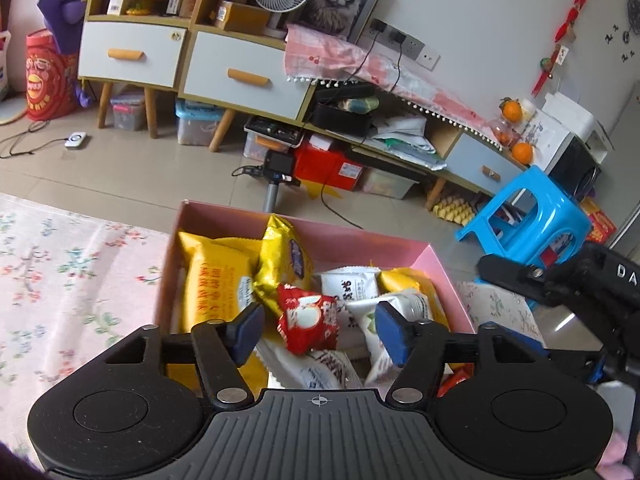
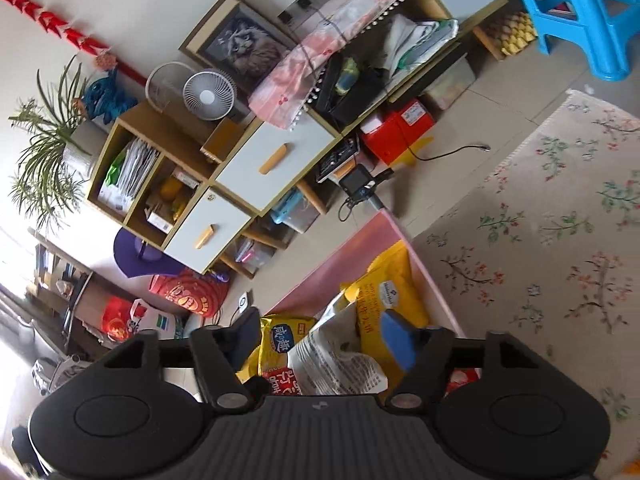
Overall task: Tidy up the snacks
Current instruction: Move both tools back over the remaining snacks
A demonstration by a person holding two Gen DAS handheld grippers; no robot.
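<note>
A pink box [image 1: 170,264] on the floral cloth holds several snack packets. Among them are a big yellow one [image 1: 216,280], a gold one [image 1: 284,264], white ones [image 1: 352,284] and a small red one [image 1: 308,320]. My left gripper [image 1: 320,332] hovers open over the box; the red packet lies between its blue pads, touching neither. My right gripper [image 2: 324,336] is open over the same pink box [image 2: 340,260]. A white packet [image 2: 332,356] stands between its fingers, with a yellow packet [image 2: 388,280] behind it and a yellow-blue one [image 2: 280,340] beside it.
The floral cloth [image 1: 60,280] spreads left of the box. Beyond it on the tiled floor are a camera on a pole [image 1: 276,164], a blue stool [image 1: 528,220], and a low cabinet with drawers [image 1: 240,76] with boxes under it.
</note>
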